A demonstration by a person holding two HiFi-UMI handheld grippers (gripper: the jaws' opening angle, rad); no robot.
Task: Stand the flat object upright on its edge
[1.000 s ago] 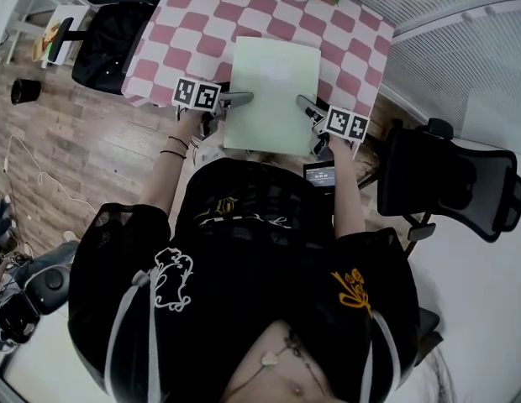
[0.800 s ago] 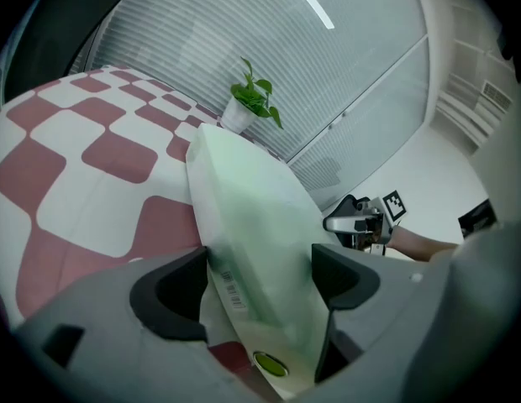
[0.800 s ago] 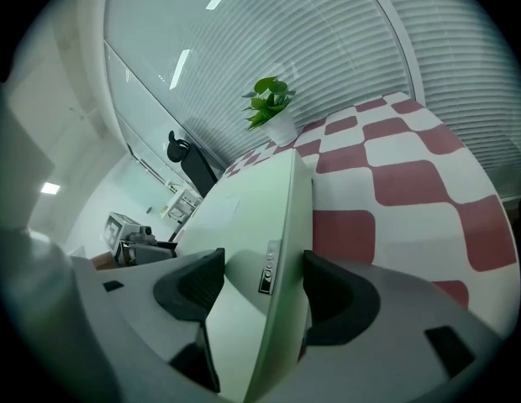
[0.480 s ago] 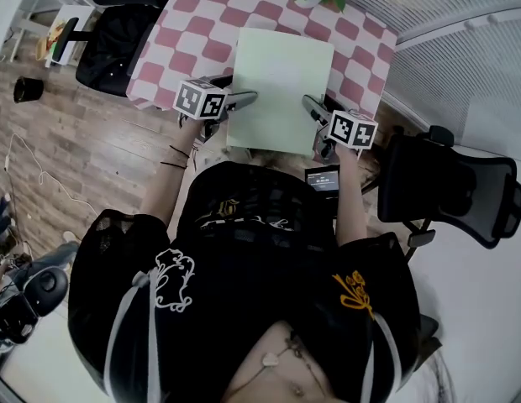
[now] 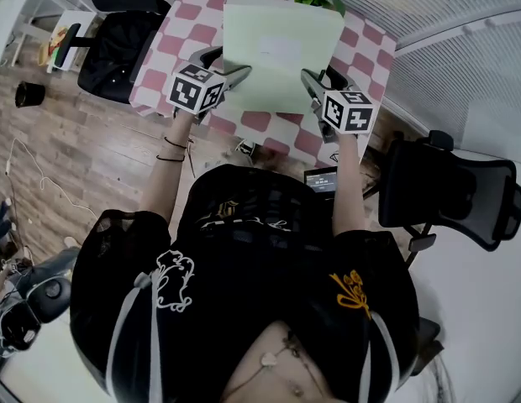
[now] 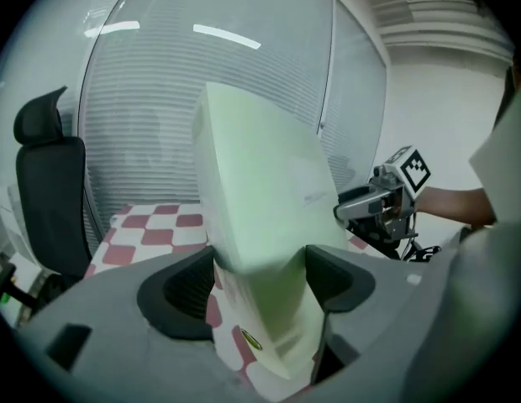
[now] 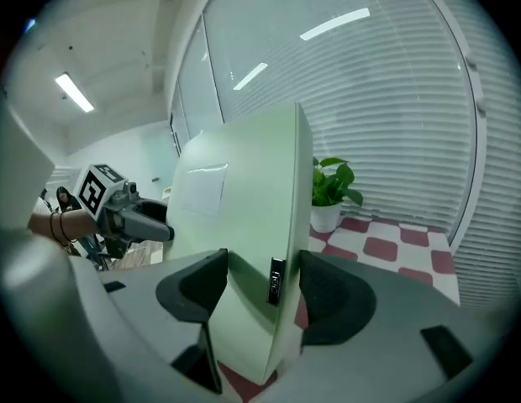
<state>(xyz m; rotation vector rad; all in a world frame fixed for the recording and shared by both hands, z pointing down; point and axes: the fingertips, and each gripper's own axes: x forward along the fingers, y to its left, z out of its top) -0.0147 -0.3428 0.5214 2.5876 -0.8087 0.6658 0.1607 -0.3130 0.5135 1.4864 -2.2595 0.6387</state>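
The pale green flat rectangular panel (image 5: 281, 53) is held up over the pink-and-white checked worktop (image 5: 269, 122), tilted steeply with its broad face towards the person. Whether its far edge touches the cloth cannot be made out. The left claw (image 6: 259, 275) grips the panel's left side edge: its jaws have just been closing, and the panel sits between them with both dark pads against it. The right claw (image 7: 262, 280) is clamped the same way on the right side edge, one pad on each face. The two claws stand opposite one another, with the panel spanning the gap between them.

The panel is thin and smooth, with a matt surface and rounded corners. A pale rectangular label (image 5: 280, 49) sits on its broad face, and a small black tag (image 7: 276, 282) on its narrow right edge. At the far end of the worktop a green leafy plant in a white pot (image 7: 330, 193) stands just behind the panel. A black office chair (image 5: 449, 183) stands to the right on the floor.
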